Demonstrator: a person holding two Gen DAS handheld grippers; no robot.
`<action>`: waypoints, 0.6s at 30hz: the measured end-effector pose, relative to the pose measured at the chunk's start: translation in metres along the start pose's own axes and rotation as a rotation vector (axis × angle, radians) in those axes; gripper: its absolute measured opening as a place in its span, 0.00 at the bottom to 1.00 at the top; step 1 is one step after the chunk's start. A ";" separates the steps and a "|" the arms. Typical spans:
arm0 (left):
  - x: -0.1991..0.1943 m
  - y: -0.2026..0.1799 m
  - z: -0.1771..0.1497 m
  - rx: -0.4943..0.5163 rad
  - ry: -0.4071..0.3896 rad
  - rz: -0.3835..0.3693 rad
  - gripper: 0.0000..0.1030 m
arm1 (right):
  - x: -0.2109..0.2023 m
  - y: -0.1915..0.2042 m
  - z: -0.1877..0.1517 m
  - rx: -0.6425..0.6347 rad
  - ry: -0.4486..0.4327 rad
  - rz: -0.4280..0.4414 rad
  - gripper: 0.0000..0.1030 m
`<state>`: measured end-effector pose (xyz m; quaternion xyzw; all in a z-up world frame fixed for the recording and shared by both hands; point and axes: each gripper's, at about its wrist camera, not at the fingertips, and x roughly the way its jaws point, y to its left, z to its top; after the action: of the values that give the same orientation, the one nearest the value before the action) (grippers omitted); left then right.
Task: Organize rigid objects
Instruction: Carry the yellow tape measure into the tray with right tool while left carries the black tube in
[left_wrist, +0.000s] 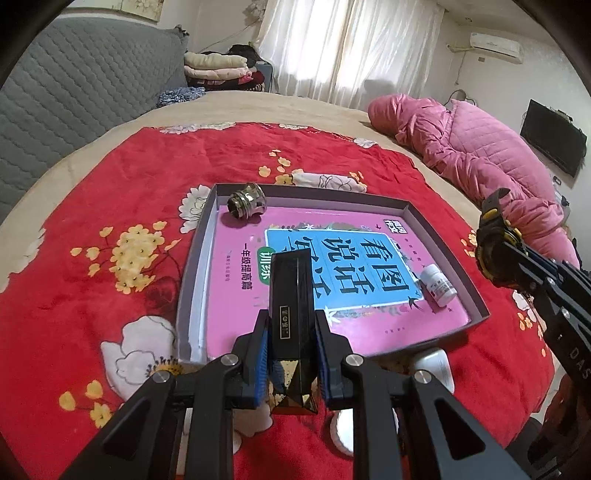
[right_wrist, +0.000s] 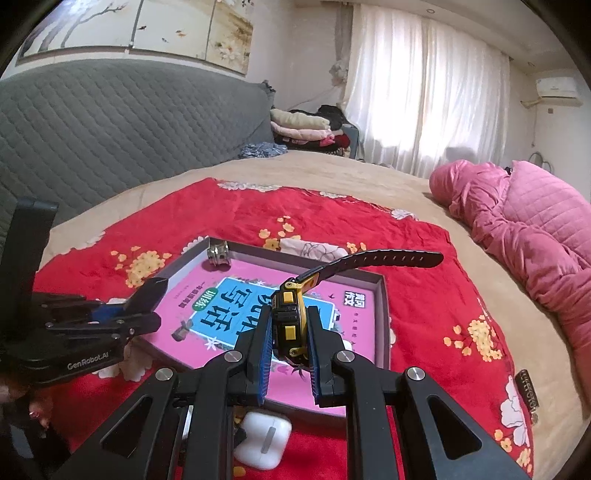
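Note:
A grey shallow box (left_wrist: 207, 243) (right_wrist: 382, 295) lies on the red flowered blanket, with a pink and blue book (left_wrist: 354, 266) (right_wrist: 221, 314) inside it. My left gripper (left_wrist: 291, 328) is shut on a tall black box with a gold label (left_wrist: 290, 295), held over the book's near edge. My right gripper (right_wrist: 290, 332) is shut on a black and yellow wristwatch (right_wrist: 290, 317) (left_wrist: 491, 243), its strap sticking up to the right. A metal fitting (left_wrist: 246, 204) (right_wrist: 218, 254) lies in the box's far left corner. A small white pill bottle (left_wrist: 439, 286) lies at the box's right side.
A white earbud case (right_wrist: 264, 443) (left_wrist: 436, 367) lies on the blanket just in front of the box. A pink quilted jacket (left_wrist: 472, 155) (right_wrist: 524, 229) lies at the right. The grey padded headboard (left_wrist: 81, 85) runs along the left, with folded clothes (left_wrist: 221, 70) beyond.

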<state>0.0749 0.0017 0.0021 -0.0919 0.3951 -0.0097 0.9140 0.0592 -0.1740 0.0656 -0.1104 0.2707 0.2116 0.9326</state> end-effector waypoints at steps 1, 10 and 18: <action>0.001 0.000 0.001 0.001 0.000 -0.003 0.21 | 0.001 -0.001 -0.001 0.003 0.003 -0.001 0.17; 0.009 0.005 0.010 0.003 -0.032 0.005 0.21 | 0.016 0.001 -0.001 -0.001 0.013 -0.010 0.17; 0.023 0.006 0.012 0.006 -0.019 0.013 0.21 | 0.024 0.002 -0.002 -0.015 0.025 -0.009 0.17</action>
<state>0.0990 0.0072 -0.0076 -0.0868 0.3869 -0.0042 0.9180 0.0762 -0.1644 0.0506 -0.1210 0.2803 0.2081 0.9292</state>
